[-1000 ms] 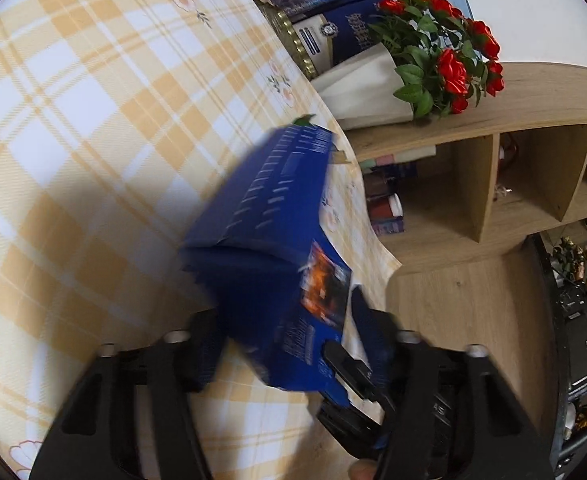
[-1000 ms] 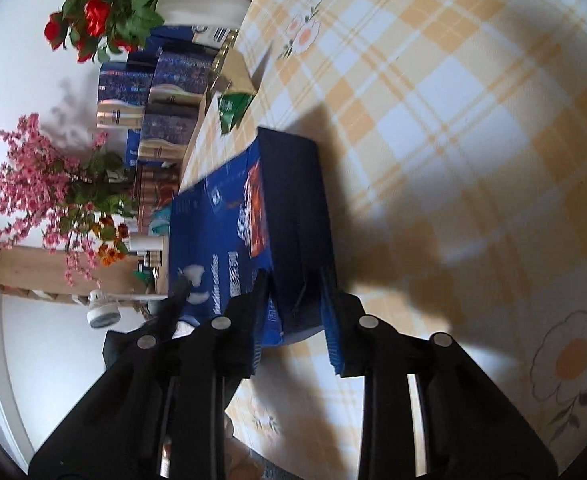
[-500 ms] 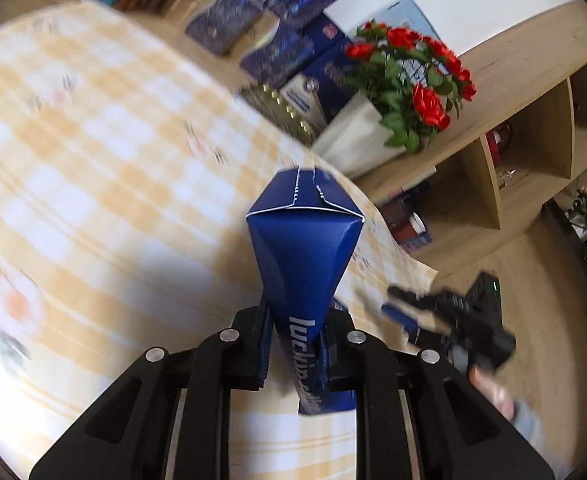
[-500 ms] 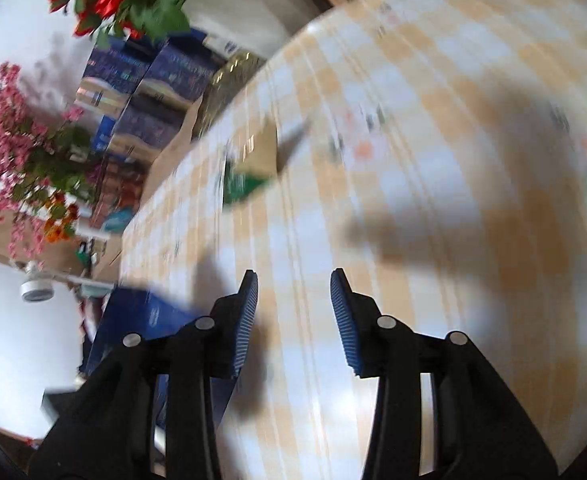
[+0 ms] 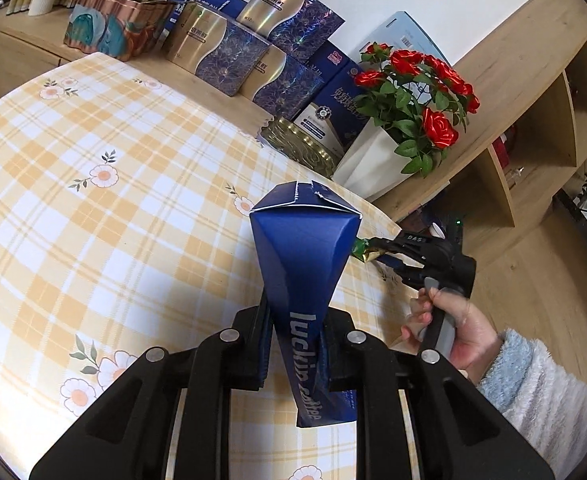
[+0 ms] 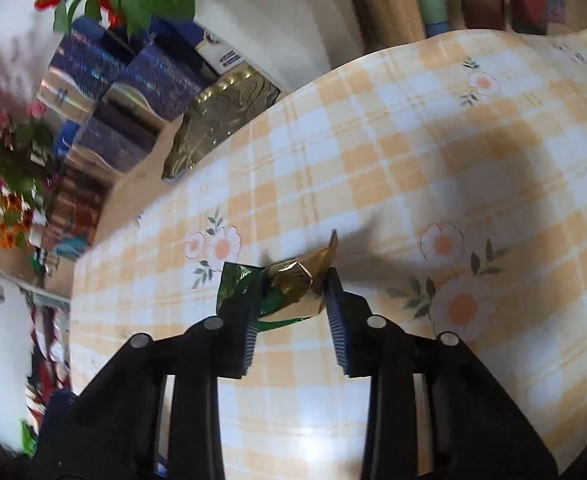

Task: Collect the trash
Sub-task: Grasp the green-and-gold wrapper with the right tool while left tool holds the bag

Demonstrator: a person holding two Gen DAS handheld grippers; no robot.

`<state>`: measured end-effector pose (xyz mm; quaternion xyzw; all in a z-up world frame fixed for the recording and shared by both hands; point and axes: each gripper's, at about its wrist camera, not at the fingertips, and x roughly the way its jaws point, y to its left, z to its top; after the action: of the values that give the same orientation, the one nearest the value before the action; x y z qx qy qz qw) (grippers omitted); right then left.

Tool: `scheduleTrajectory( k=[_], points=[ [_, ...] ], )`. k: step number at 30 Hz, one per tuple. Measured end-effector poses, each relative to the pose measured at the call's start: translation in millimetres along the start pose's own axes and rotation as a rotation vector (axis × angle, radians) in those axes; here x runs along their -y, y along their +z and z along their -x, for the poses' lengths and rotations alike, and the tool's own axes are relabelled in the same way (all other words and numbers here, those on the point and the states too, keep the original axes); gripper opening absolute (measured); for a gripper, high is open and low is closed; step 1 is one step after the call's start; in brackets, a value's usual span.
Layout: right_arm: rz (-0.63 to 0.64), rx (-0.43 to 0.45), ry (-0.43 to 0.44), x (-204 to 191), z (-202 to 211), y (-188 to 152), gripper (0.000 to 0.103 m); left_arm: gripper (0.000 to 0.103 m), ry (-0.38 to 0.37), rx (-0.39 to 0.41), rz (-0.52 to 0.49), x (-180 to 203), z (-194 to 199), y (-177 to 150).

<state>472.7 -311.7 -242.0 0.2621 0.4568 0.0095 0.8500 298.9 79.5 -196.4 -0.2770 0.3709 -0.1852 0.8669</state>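
The right gripper (image 6: 291, 312) let go of the dark blue paper bag (image 5: 305, 280) and moved around a crumpled green-gold foil wrapper (image 6: 289, 292).

One blue paper bag (image 5: 305, 280), one crumpled foil wrapper (image 6: 289, 290), two claws.

Dark blue carton (image 5: 305, 280), white lettering; gold-green foil wrapper (image 6: 289, 288); bench (image 5: 93, 220) yellow-white plaid, flowers; red roses (image 5: 417, 76).

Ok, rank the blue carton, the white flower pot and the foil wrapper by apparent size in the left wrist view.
1. Blue carton, largest, though inflated by nearness to the camera.
2. White flower pot.
3. Foil wrapper, smallest, partly hidden behind the carton.
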Motion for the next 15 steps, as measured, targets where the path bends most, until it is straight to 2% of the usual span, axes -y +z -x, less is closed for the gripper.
scheduleTrajectory(
  k=[8,15],
  points=[
    [0.14,0.095,0.014,-11.9,75.2,-30.7,0.026,0.018,-0.021,-0.01,-0.1,31.7,18.9,-7.2],
    [0.206,0.163,0.067,-1.8,168.0,-90.8,0.026,0.018,-0.046,-0.044,-0.183,67.5,47.3,-33.3]
  ],
)
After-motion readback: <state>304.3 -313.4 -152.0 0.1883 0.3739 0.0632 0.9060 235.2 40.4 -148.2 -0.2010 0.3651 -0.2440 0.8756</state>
